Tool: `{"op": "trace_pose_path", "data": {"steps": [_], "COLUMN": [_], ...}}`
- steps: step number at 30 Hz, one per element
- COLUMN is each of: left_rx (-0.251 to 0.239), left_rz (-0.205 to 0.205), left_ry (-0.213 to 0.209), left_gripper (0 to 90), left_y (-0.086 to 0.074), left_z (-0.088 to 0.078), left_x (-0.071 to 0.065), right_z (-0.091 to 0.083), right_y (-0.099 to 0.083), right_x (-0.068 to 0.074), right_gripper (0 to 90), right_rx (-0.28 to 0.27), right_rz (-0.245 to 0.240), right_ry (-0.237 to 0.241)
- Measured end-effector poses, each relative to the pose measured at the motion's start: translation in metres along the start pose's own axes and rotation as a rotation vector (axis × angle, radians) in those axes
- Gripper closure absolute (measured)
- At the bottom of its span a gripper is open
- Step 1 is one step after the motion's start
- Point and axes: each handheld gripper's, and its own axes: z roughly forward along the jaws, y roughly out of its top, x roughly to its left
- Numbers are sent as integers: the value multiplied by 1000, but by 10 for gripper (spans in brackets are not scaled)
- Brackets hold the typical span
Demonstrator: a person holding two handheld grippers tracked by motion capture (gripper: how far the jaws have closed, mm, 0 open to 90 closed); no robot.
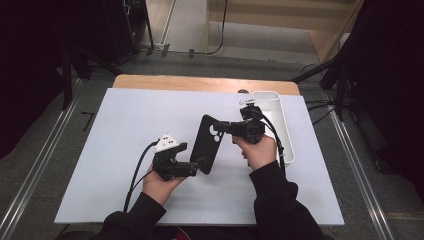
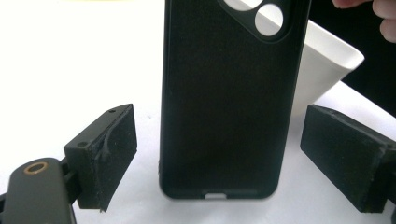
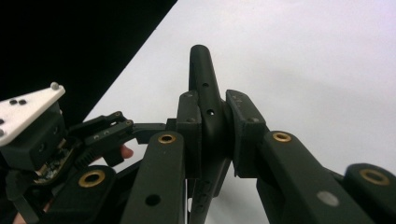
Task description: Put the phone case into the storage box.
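Spreading wide under everything, white table mat (image 1: 125, 150), taken as the landmark for every place below. Resting along its far right edge, white tray (image 1: 282, 125), long and narrow, partly over the mat's border. Lifted just above the mat's middle, black phone case (image 1: 207, 142), camera cutouts at the far end, plain end toward the near left. Seen edge-on in the right gripper view, same case (image 3: 205, 107) squeezed flat between two pads. Clamped tight on the far end of it, right gripper (image 1: 227, 127), held over the mat right of centre, close beside the tray. Hovering over the mat's near left of centre, left gripper (image 1: 200, 165), jaws spread wide, pads standing clear on either side of the case's near end (image 2: 219, 116), touching nothing. Gripping that tool from below, left hand (image 1: 160, 187), near the mat's front edge.
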Motion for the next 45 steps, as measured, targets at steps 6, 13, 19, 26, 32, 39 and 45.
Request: {"op": "trace_pose_path", "data": {"steps": [6, 13, 19, 26, 32, 39, 45], "left_rx": [52, 96, 155, 189, 244, 287, 308], "left_rz": [4, 12, 8, 21, 25, 15, 34], "left_ry": [-15, -40, -82, -116, -136, -165, -198], "left_gripper": [108, 123, 132, 132, 132, 157, 240], "left_y": [3, 8, 10, 16, 17, 21, 24], "left_z": [-2, -7, -9, -16, -18, -22, -29], "left_x": [7, 16, 23, 25, 29, 35, 37], "right_z": [-3, -8, -13, -18, -23, -27, -29], "right_y": [-1, -3, -4, -4, -5, -5, -6], "right_x": [1, 1, 1, 1, -1, -2, -3], "right_gripper": [746, 746, 746, 746, 746, 746, 746], "right_rx": [1, -7, 1, 5, 4, 31, 34], "right_rz": [-86, -186, -254, -311, -353, -403, -457], "right_ry": [-7, 0, 20, 40, 73, 104, 123]}}
